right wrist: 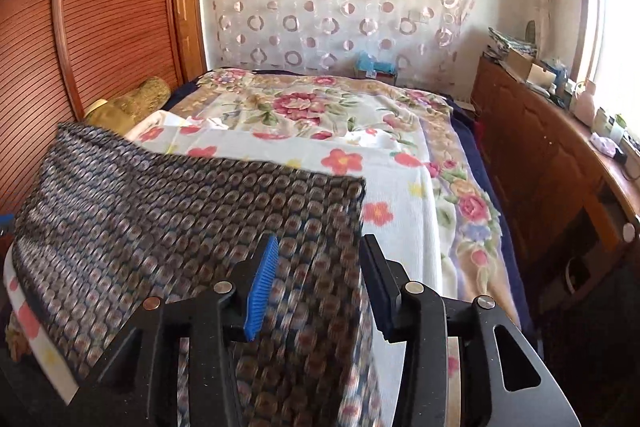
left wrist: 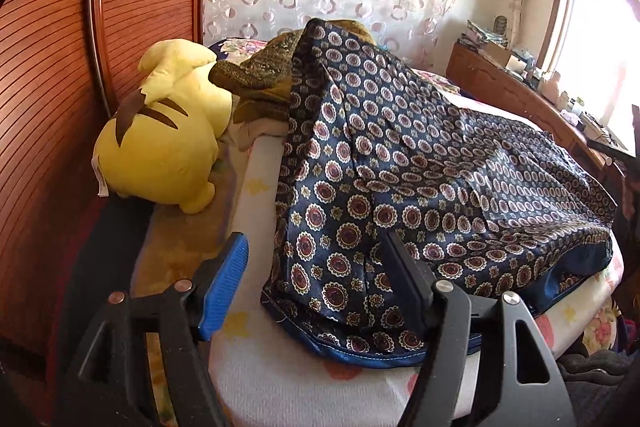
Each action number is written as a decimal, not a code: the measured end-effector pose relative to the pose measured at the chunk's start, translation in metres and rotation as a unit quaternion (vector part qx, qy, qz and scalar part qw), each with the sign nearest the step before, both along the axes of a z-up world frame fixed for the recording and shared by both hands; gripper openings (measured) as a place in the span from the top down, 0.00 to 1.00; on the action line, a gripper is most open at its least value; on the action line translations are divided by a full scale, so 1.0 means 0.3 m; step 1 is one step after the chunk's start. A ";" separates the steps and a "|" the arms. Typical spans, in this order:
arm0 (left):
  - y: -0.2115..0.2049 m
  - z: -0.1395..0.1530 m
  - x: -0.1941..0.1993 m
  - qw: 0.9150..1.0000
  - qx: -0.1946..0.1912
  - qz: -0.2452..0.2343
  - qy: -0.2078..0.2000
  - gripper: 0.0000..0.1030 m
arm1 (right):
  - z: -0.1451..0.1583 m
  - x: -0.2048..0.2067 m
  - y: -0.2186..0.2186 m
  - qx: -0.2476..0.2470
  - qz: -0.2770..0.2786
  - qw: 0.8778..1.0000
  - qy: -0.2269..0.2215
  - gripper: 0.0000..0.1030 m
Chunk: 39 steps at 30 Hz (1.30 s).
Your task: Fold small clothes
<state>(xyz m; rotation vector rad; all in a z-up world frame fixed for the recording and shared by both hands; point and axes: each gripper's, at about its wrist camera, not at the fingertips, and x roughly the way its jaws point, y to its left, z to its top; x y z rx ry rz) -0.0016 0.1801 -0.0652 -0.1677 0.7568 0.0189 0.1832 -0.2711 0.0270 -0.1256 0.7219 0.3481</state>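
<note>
Left wrist | patterned garment [left wrist: 400, 167] long axis left-right | left gripper [left wrist: 316, 267] apart | right gripper [right wrist: 320, 267] apart

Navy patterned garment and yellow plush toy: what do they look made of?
Navy patterned garment: thin woven cloth, probably satin or silk-like; it shows sheen on the folds and a glossy blue hem. Yellow plush toy: soft matte pile fabric, likely stuffed; rounded, dented shape, sewn-on brown stripes, a small white tag.
</note>
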 end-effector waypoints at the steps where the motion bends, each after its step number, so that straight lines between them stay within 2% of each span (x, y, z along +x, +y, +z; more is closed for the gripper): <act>1: -0.001 -0.004 0.001 1.000 0.000 0.000 0.002 0.33 | -0.010 0.050 0.008 -0.002 -0.003 1.000 0.009 0.57; 7: 0.000 -0.031 0.011 1.000 0.000 0.002 0.014 0.33 | -0.110 0.298 0.036 -0.008 -0.037 0.996 0.076 0.57; 12: 0.001 -0.044 0.010 1.000 -0.002 0.002 0.020 0.33 | -0.168 0.415 0.041 0.004 -0.068 0.991 0.114 0.58; 14: 0.002 -0.047 0.010 1.000 -0.001 0.002 0.021 0.33 | -0.172 0.437 0.050 0.009 -0.068 0.991 0.115 0.70; 16: 0.004 -0.052 0.009 1.000 -0.001 0.001 0.023 0.33 | -0.164 0.435 0.058 0.023 -0.046 0.993 0.110 0.90; 19: 0.003 -0.055 0.010 1.000 -0.001 0.000 0.025 0.33 | -0.157 0.430 0.059 0.018 -0.031 0.995 0.097 0.94; 21: 0.002 -0.057 0.012 1.000 -0.001 0.000 0.026 0.33 | -0.135 0.411 0.038 0.014 -0.046 0.997 0.067 0.95; 24: 0.001 -0.063 0.017 1.000 -0.001 -0.001 0.030 0.33 | -0.111 0.403 -0.024 0.038 -0.107 0.993 0.043 0.95; 26: 0.000 -0.065 0.017 1.000 -0.001 -0.002 0.031 0.33 | -0.113 0.412 -0.034 0.047 -0.105 0.992 0.060 0.94; 29: 0.001 -0.068 0.015 0.999 -0.001 -0.001 0.032 0.33 | -0.104 0.399 -0.018 0.028 -0.095 0.993 0.058 0.94; 35: 0.002 -0.068 0.013 0.999 0.000 -0.001 0.033 0.33 | -0.037 0.331 0.023 0.002 -0.066 0.997 0.039 0.83; 39: -0.002 -0.071 0.012 0.999 -0.001 0.000 0.034 0.33 | -0.008 0.262 0.050 0.001 -0.028 0.999 0.028 0.65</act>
